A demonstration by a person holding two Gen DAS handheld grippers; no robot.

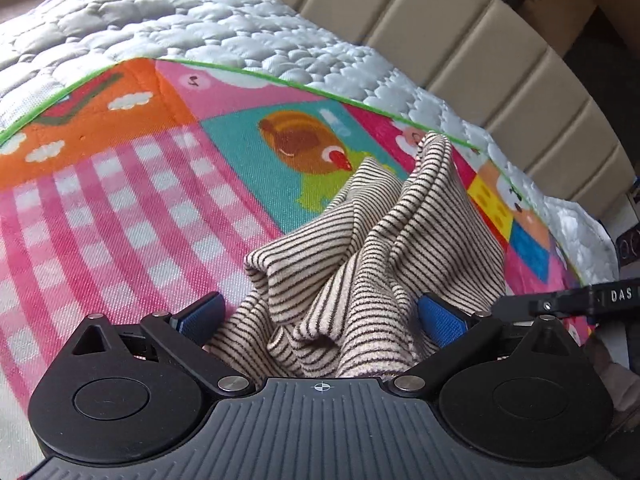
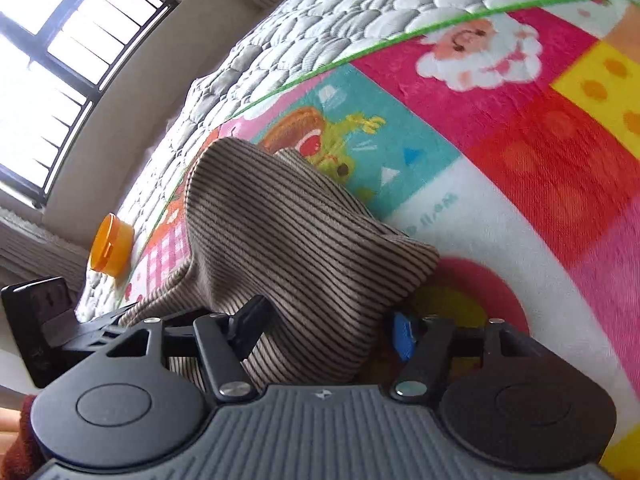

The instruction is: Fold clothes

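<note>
Here the striped garment (image 1: 360, 256) sits bunched in a loose heap on the colourful play mat (image 1: 120, 208), which lies over the quilted bed (image 1: 200, 20). The left gripper (image 1: 320, 316) has its jaws spread wide with a thick wad of cloth lying between them; its blue pads (image 1: 440, 318) stand at the sides of the bundle, and no pinch shows. The right gripper (image 2: 324, 328) also straddles a fold of the same garment, jaws partly apart, and whether they press the cloth cannot be told from the right wrist view. The risk, as I judge it, is that either gripper closes on several layers at once and not a single edge, so lifting drags up a crumpled lump. An orange lid (image 2: 110, 246) rests near the bed's edge, clear of the work.
</note>
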